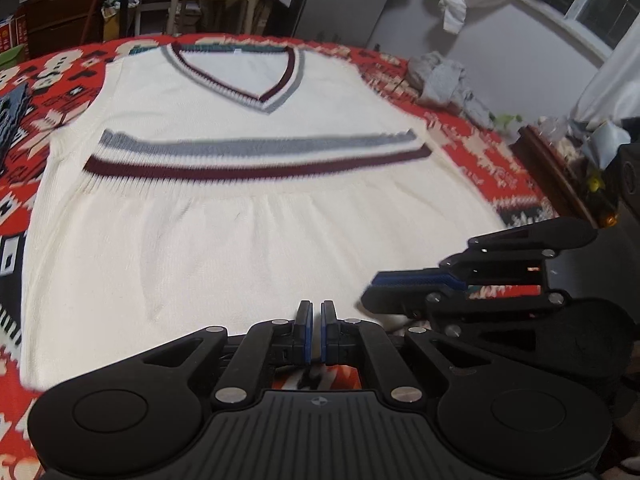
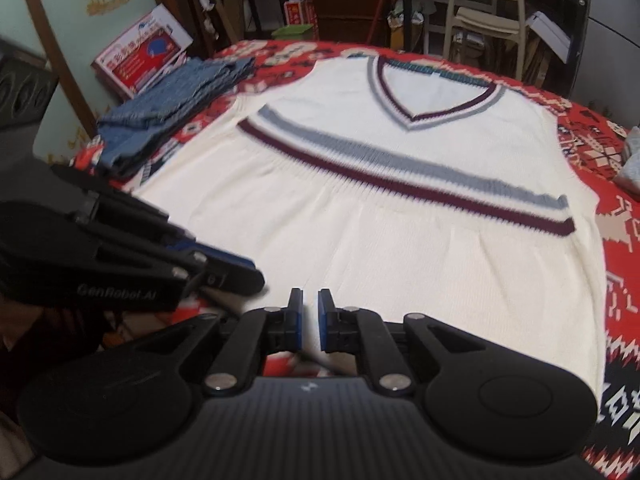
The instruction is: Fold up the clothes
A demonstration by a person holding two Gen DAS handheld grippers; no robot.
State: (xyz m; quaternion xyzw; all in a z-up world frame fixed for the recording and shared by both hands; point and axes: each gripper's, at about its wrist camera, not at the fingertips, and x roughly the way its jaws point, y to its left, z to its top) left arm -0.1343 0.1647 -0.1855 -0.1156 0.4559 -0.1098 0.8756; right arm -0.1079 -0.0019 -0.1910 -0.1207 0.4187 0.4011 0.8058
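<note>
Left wrist view: a cream knitted V-neck vest (image 1: pixel 248 152) with grey and maroon stripes across the chest and along the neckline lies spread flat, front up, on a worktop covered by a red patterned cloth (image 1: pixel 480 136). Its neckline points away from the camera and its plain lower part lies nearest. The left gripper (image 1: pixel 316 330) hovers at the vest's near hem, its blue-padded fingers (image 1: pixel 303 332) drawn nearly together with only a thin slit between them and nothing in it. The right gripper (image 1: pixel 374 284) shows just to the right, seen side-on over the same hem; I cannot tell from here how its fingers stand. A crumpled grey garment (image 1: pixel 440 76) lies on the cloth beyond the vest's right shoulder.

Right wrist view: the vest (image 2: pixel 400 200) fills the middle of the cloth (image 2: pixel 592 152). The right gripper (image 2: pixel 309 318) sits at the near hem, its fingers (image 2: pixel 296 320) a narrow gap apart, empty. The left gripper (image 2: pixel 244 270) lies just to the left. A folded stack of blue denim (image 2: pixel 168 108) rests on the cloth's left side, just beside the vest.
</note>
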